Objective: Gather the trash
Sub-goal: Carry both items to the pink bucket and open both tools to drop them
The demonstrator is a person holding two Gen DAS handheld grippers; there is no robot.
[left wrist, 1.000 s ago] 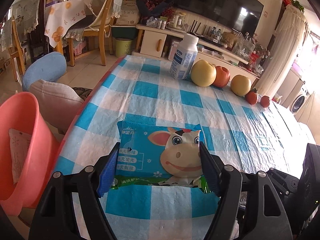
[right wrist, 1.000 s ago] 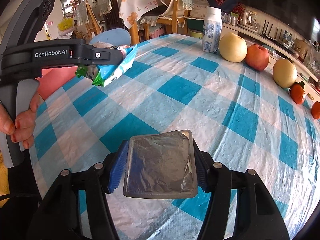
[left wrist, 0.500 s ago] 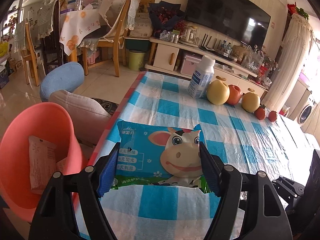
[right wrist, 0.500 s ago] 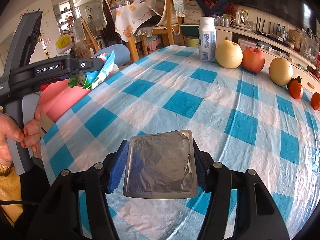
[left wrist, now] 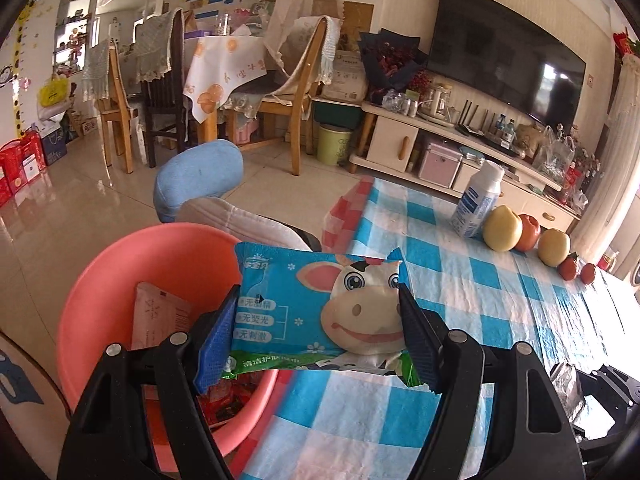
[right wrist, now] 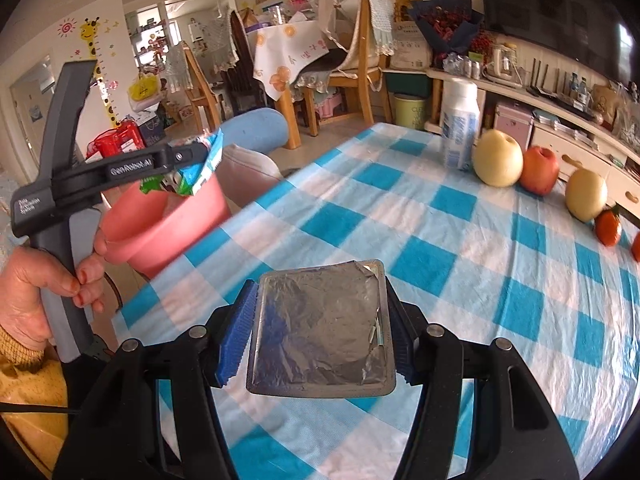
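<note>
Between my left tool's (left wrist: 316,336) blue pads sits the clamped cow wrapper (left wrist: 320,314), held partly over the pink bin (left wrist: 120,280) at the counter (left wrist: 460,300) edge. My right tool (right wrist: 320,338) grips a foil pouch (right wrist: 320,326) above the checked cloth. Farther off stand a bottle (right wrist: 460,124) and fruit (right wrist: 498,158).

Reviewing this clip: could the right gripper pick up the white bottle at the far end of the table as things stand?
Probably not: the right gripper is shut on a foil packet, so its fingers are occupied; the white bottle stands unobstructed otherwise.
</note>
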